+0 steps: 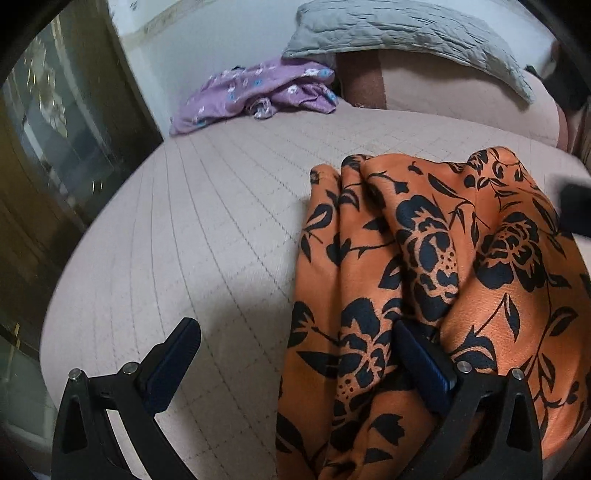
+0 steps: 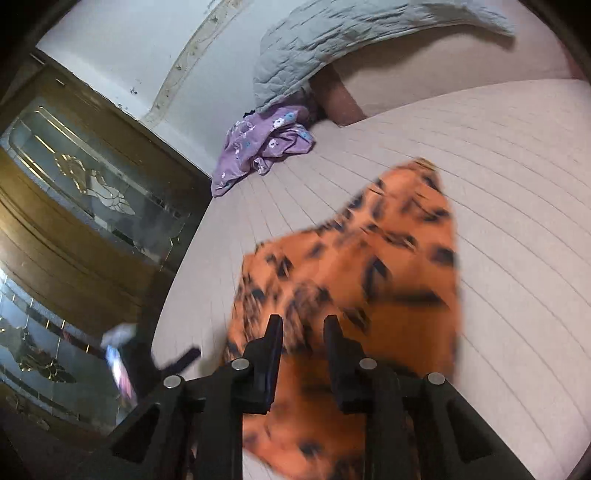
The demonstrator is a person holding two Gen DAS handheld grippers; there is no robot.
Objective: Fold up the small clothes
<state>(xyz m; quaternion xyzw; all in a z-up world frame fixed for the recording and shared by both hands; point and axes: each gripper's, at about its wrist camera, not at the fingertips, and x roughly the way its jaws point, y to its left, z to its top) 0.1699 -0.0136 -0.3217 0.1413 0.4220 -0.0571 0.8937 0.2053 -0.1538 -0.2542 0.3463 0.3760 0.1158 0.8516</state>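
Observation:
An orange garment with black flowers (image 1: 424, 258) lies bunched in folds on the pinkish quilted bed (image 1: 184, 221). My left gripper (image 1: 295, 339) stands wide open at the garment's left edge; its right finger (image 1: 421, 365) rests against the cloth, its left finger over bare bed. In the right wrist view the same garment (image 2: 369, 277) is blurred. My right gripper (image 2: 303, 328) has its jaws drawn close with orange cloth running between them. A dark blur at the right edge of the left view is the right gripper (image 1: 572, 210).
A crumpled purple floral garment (image 1: 251, 92) (image 2: 258, 147) lies at the bed's far corner, under a grey quilted blanket (image 1: 406, 29) (image 2: 314, 48). A wooden cabinet with glass doors (image 2: 92, 184) stands along the bed's left side. The bed (image 2: 517, 184) stretches bare to the right.

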